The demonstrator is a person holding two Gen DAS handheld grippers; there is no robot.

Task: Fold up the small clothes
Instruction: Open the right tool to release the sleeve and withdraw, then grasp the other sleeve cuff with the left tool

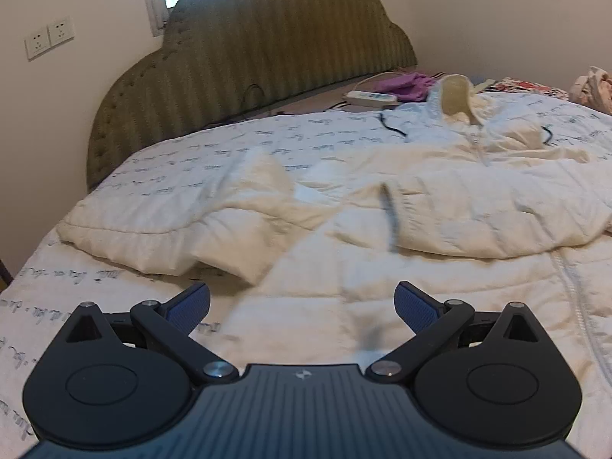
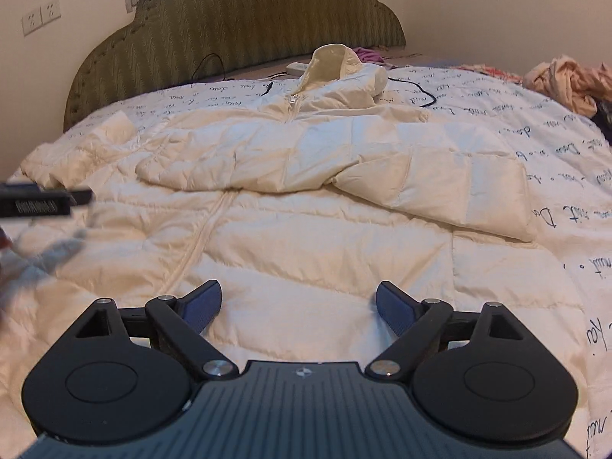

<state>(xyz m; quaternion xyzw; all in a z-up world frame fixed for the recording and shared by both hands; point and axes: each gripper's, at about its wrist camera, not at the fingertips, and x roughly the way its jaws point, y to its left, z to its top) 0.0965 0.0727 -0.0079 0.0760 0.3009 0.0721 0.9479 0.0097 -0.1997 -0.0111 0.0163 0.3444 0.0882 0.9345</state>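
A cream quilted hooded jacket (image 2: 306,206) lies front-up on the bed, its zipper (image 2: 199,237) running toward me. Its right sleeve (image 2: 440,187) is folded across the chest; the left sleeve (image 1: 160,225) lies out to the side. The hood (image 2: 329,61) points to the headboard. My right gripper (image 2: 298,306) stands open just above the jacket's lower body, nothing between its blue pads. My left gripper (image 1: 302,306) is open over the jacket's lower left part, also holding nothing. The left gripper's black tip (image 2: 49,199) shows at the left edge of the right wrist view.
The jacket rests on a white bedspread with script print (image 2: 554,122). A green padded headboard (image 1: 267,46) stands behind. A white power strip (image 1: 369,97), purple cloth (image 1: 405,84) and black cable (image 2: 417,91) lie near it. A pile of pink clothes (image 2: 570,76) sits at the far right.
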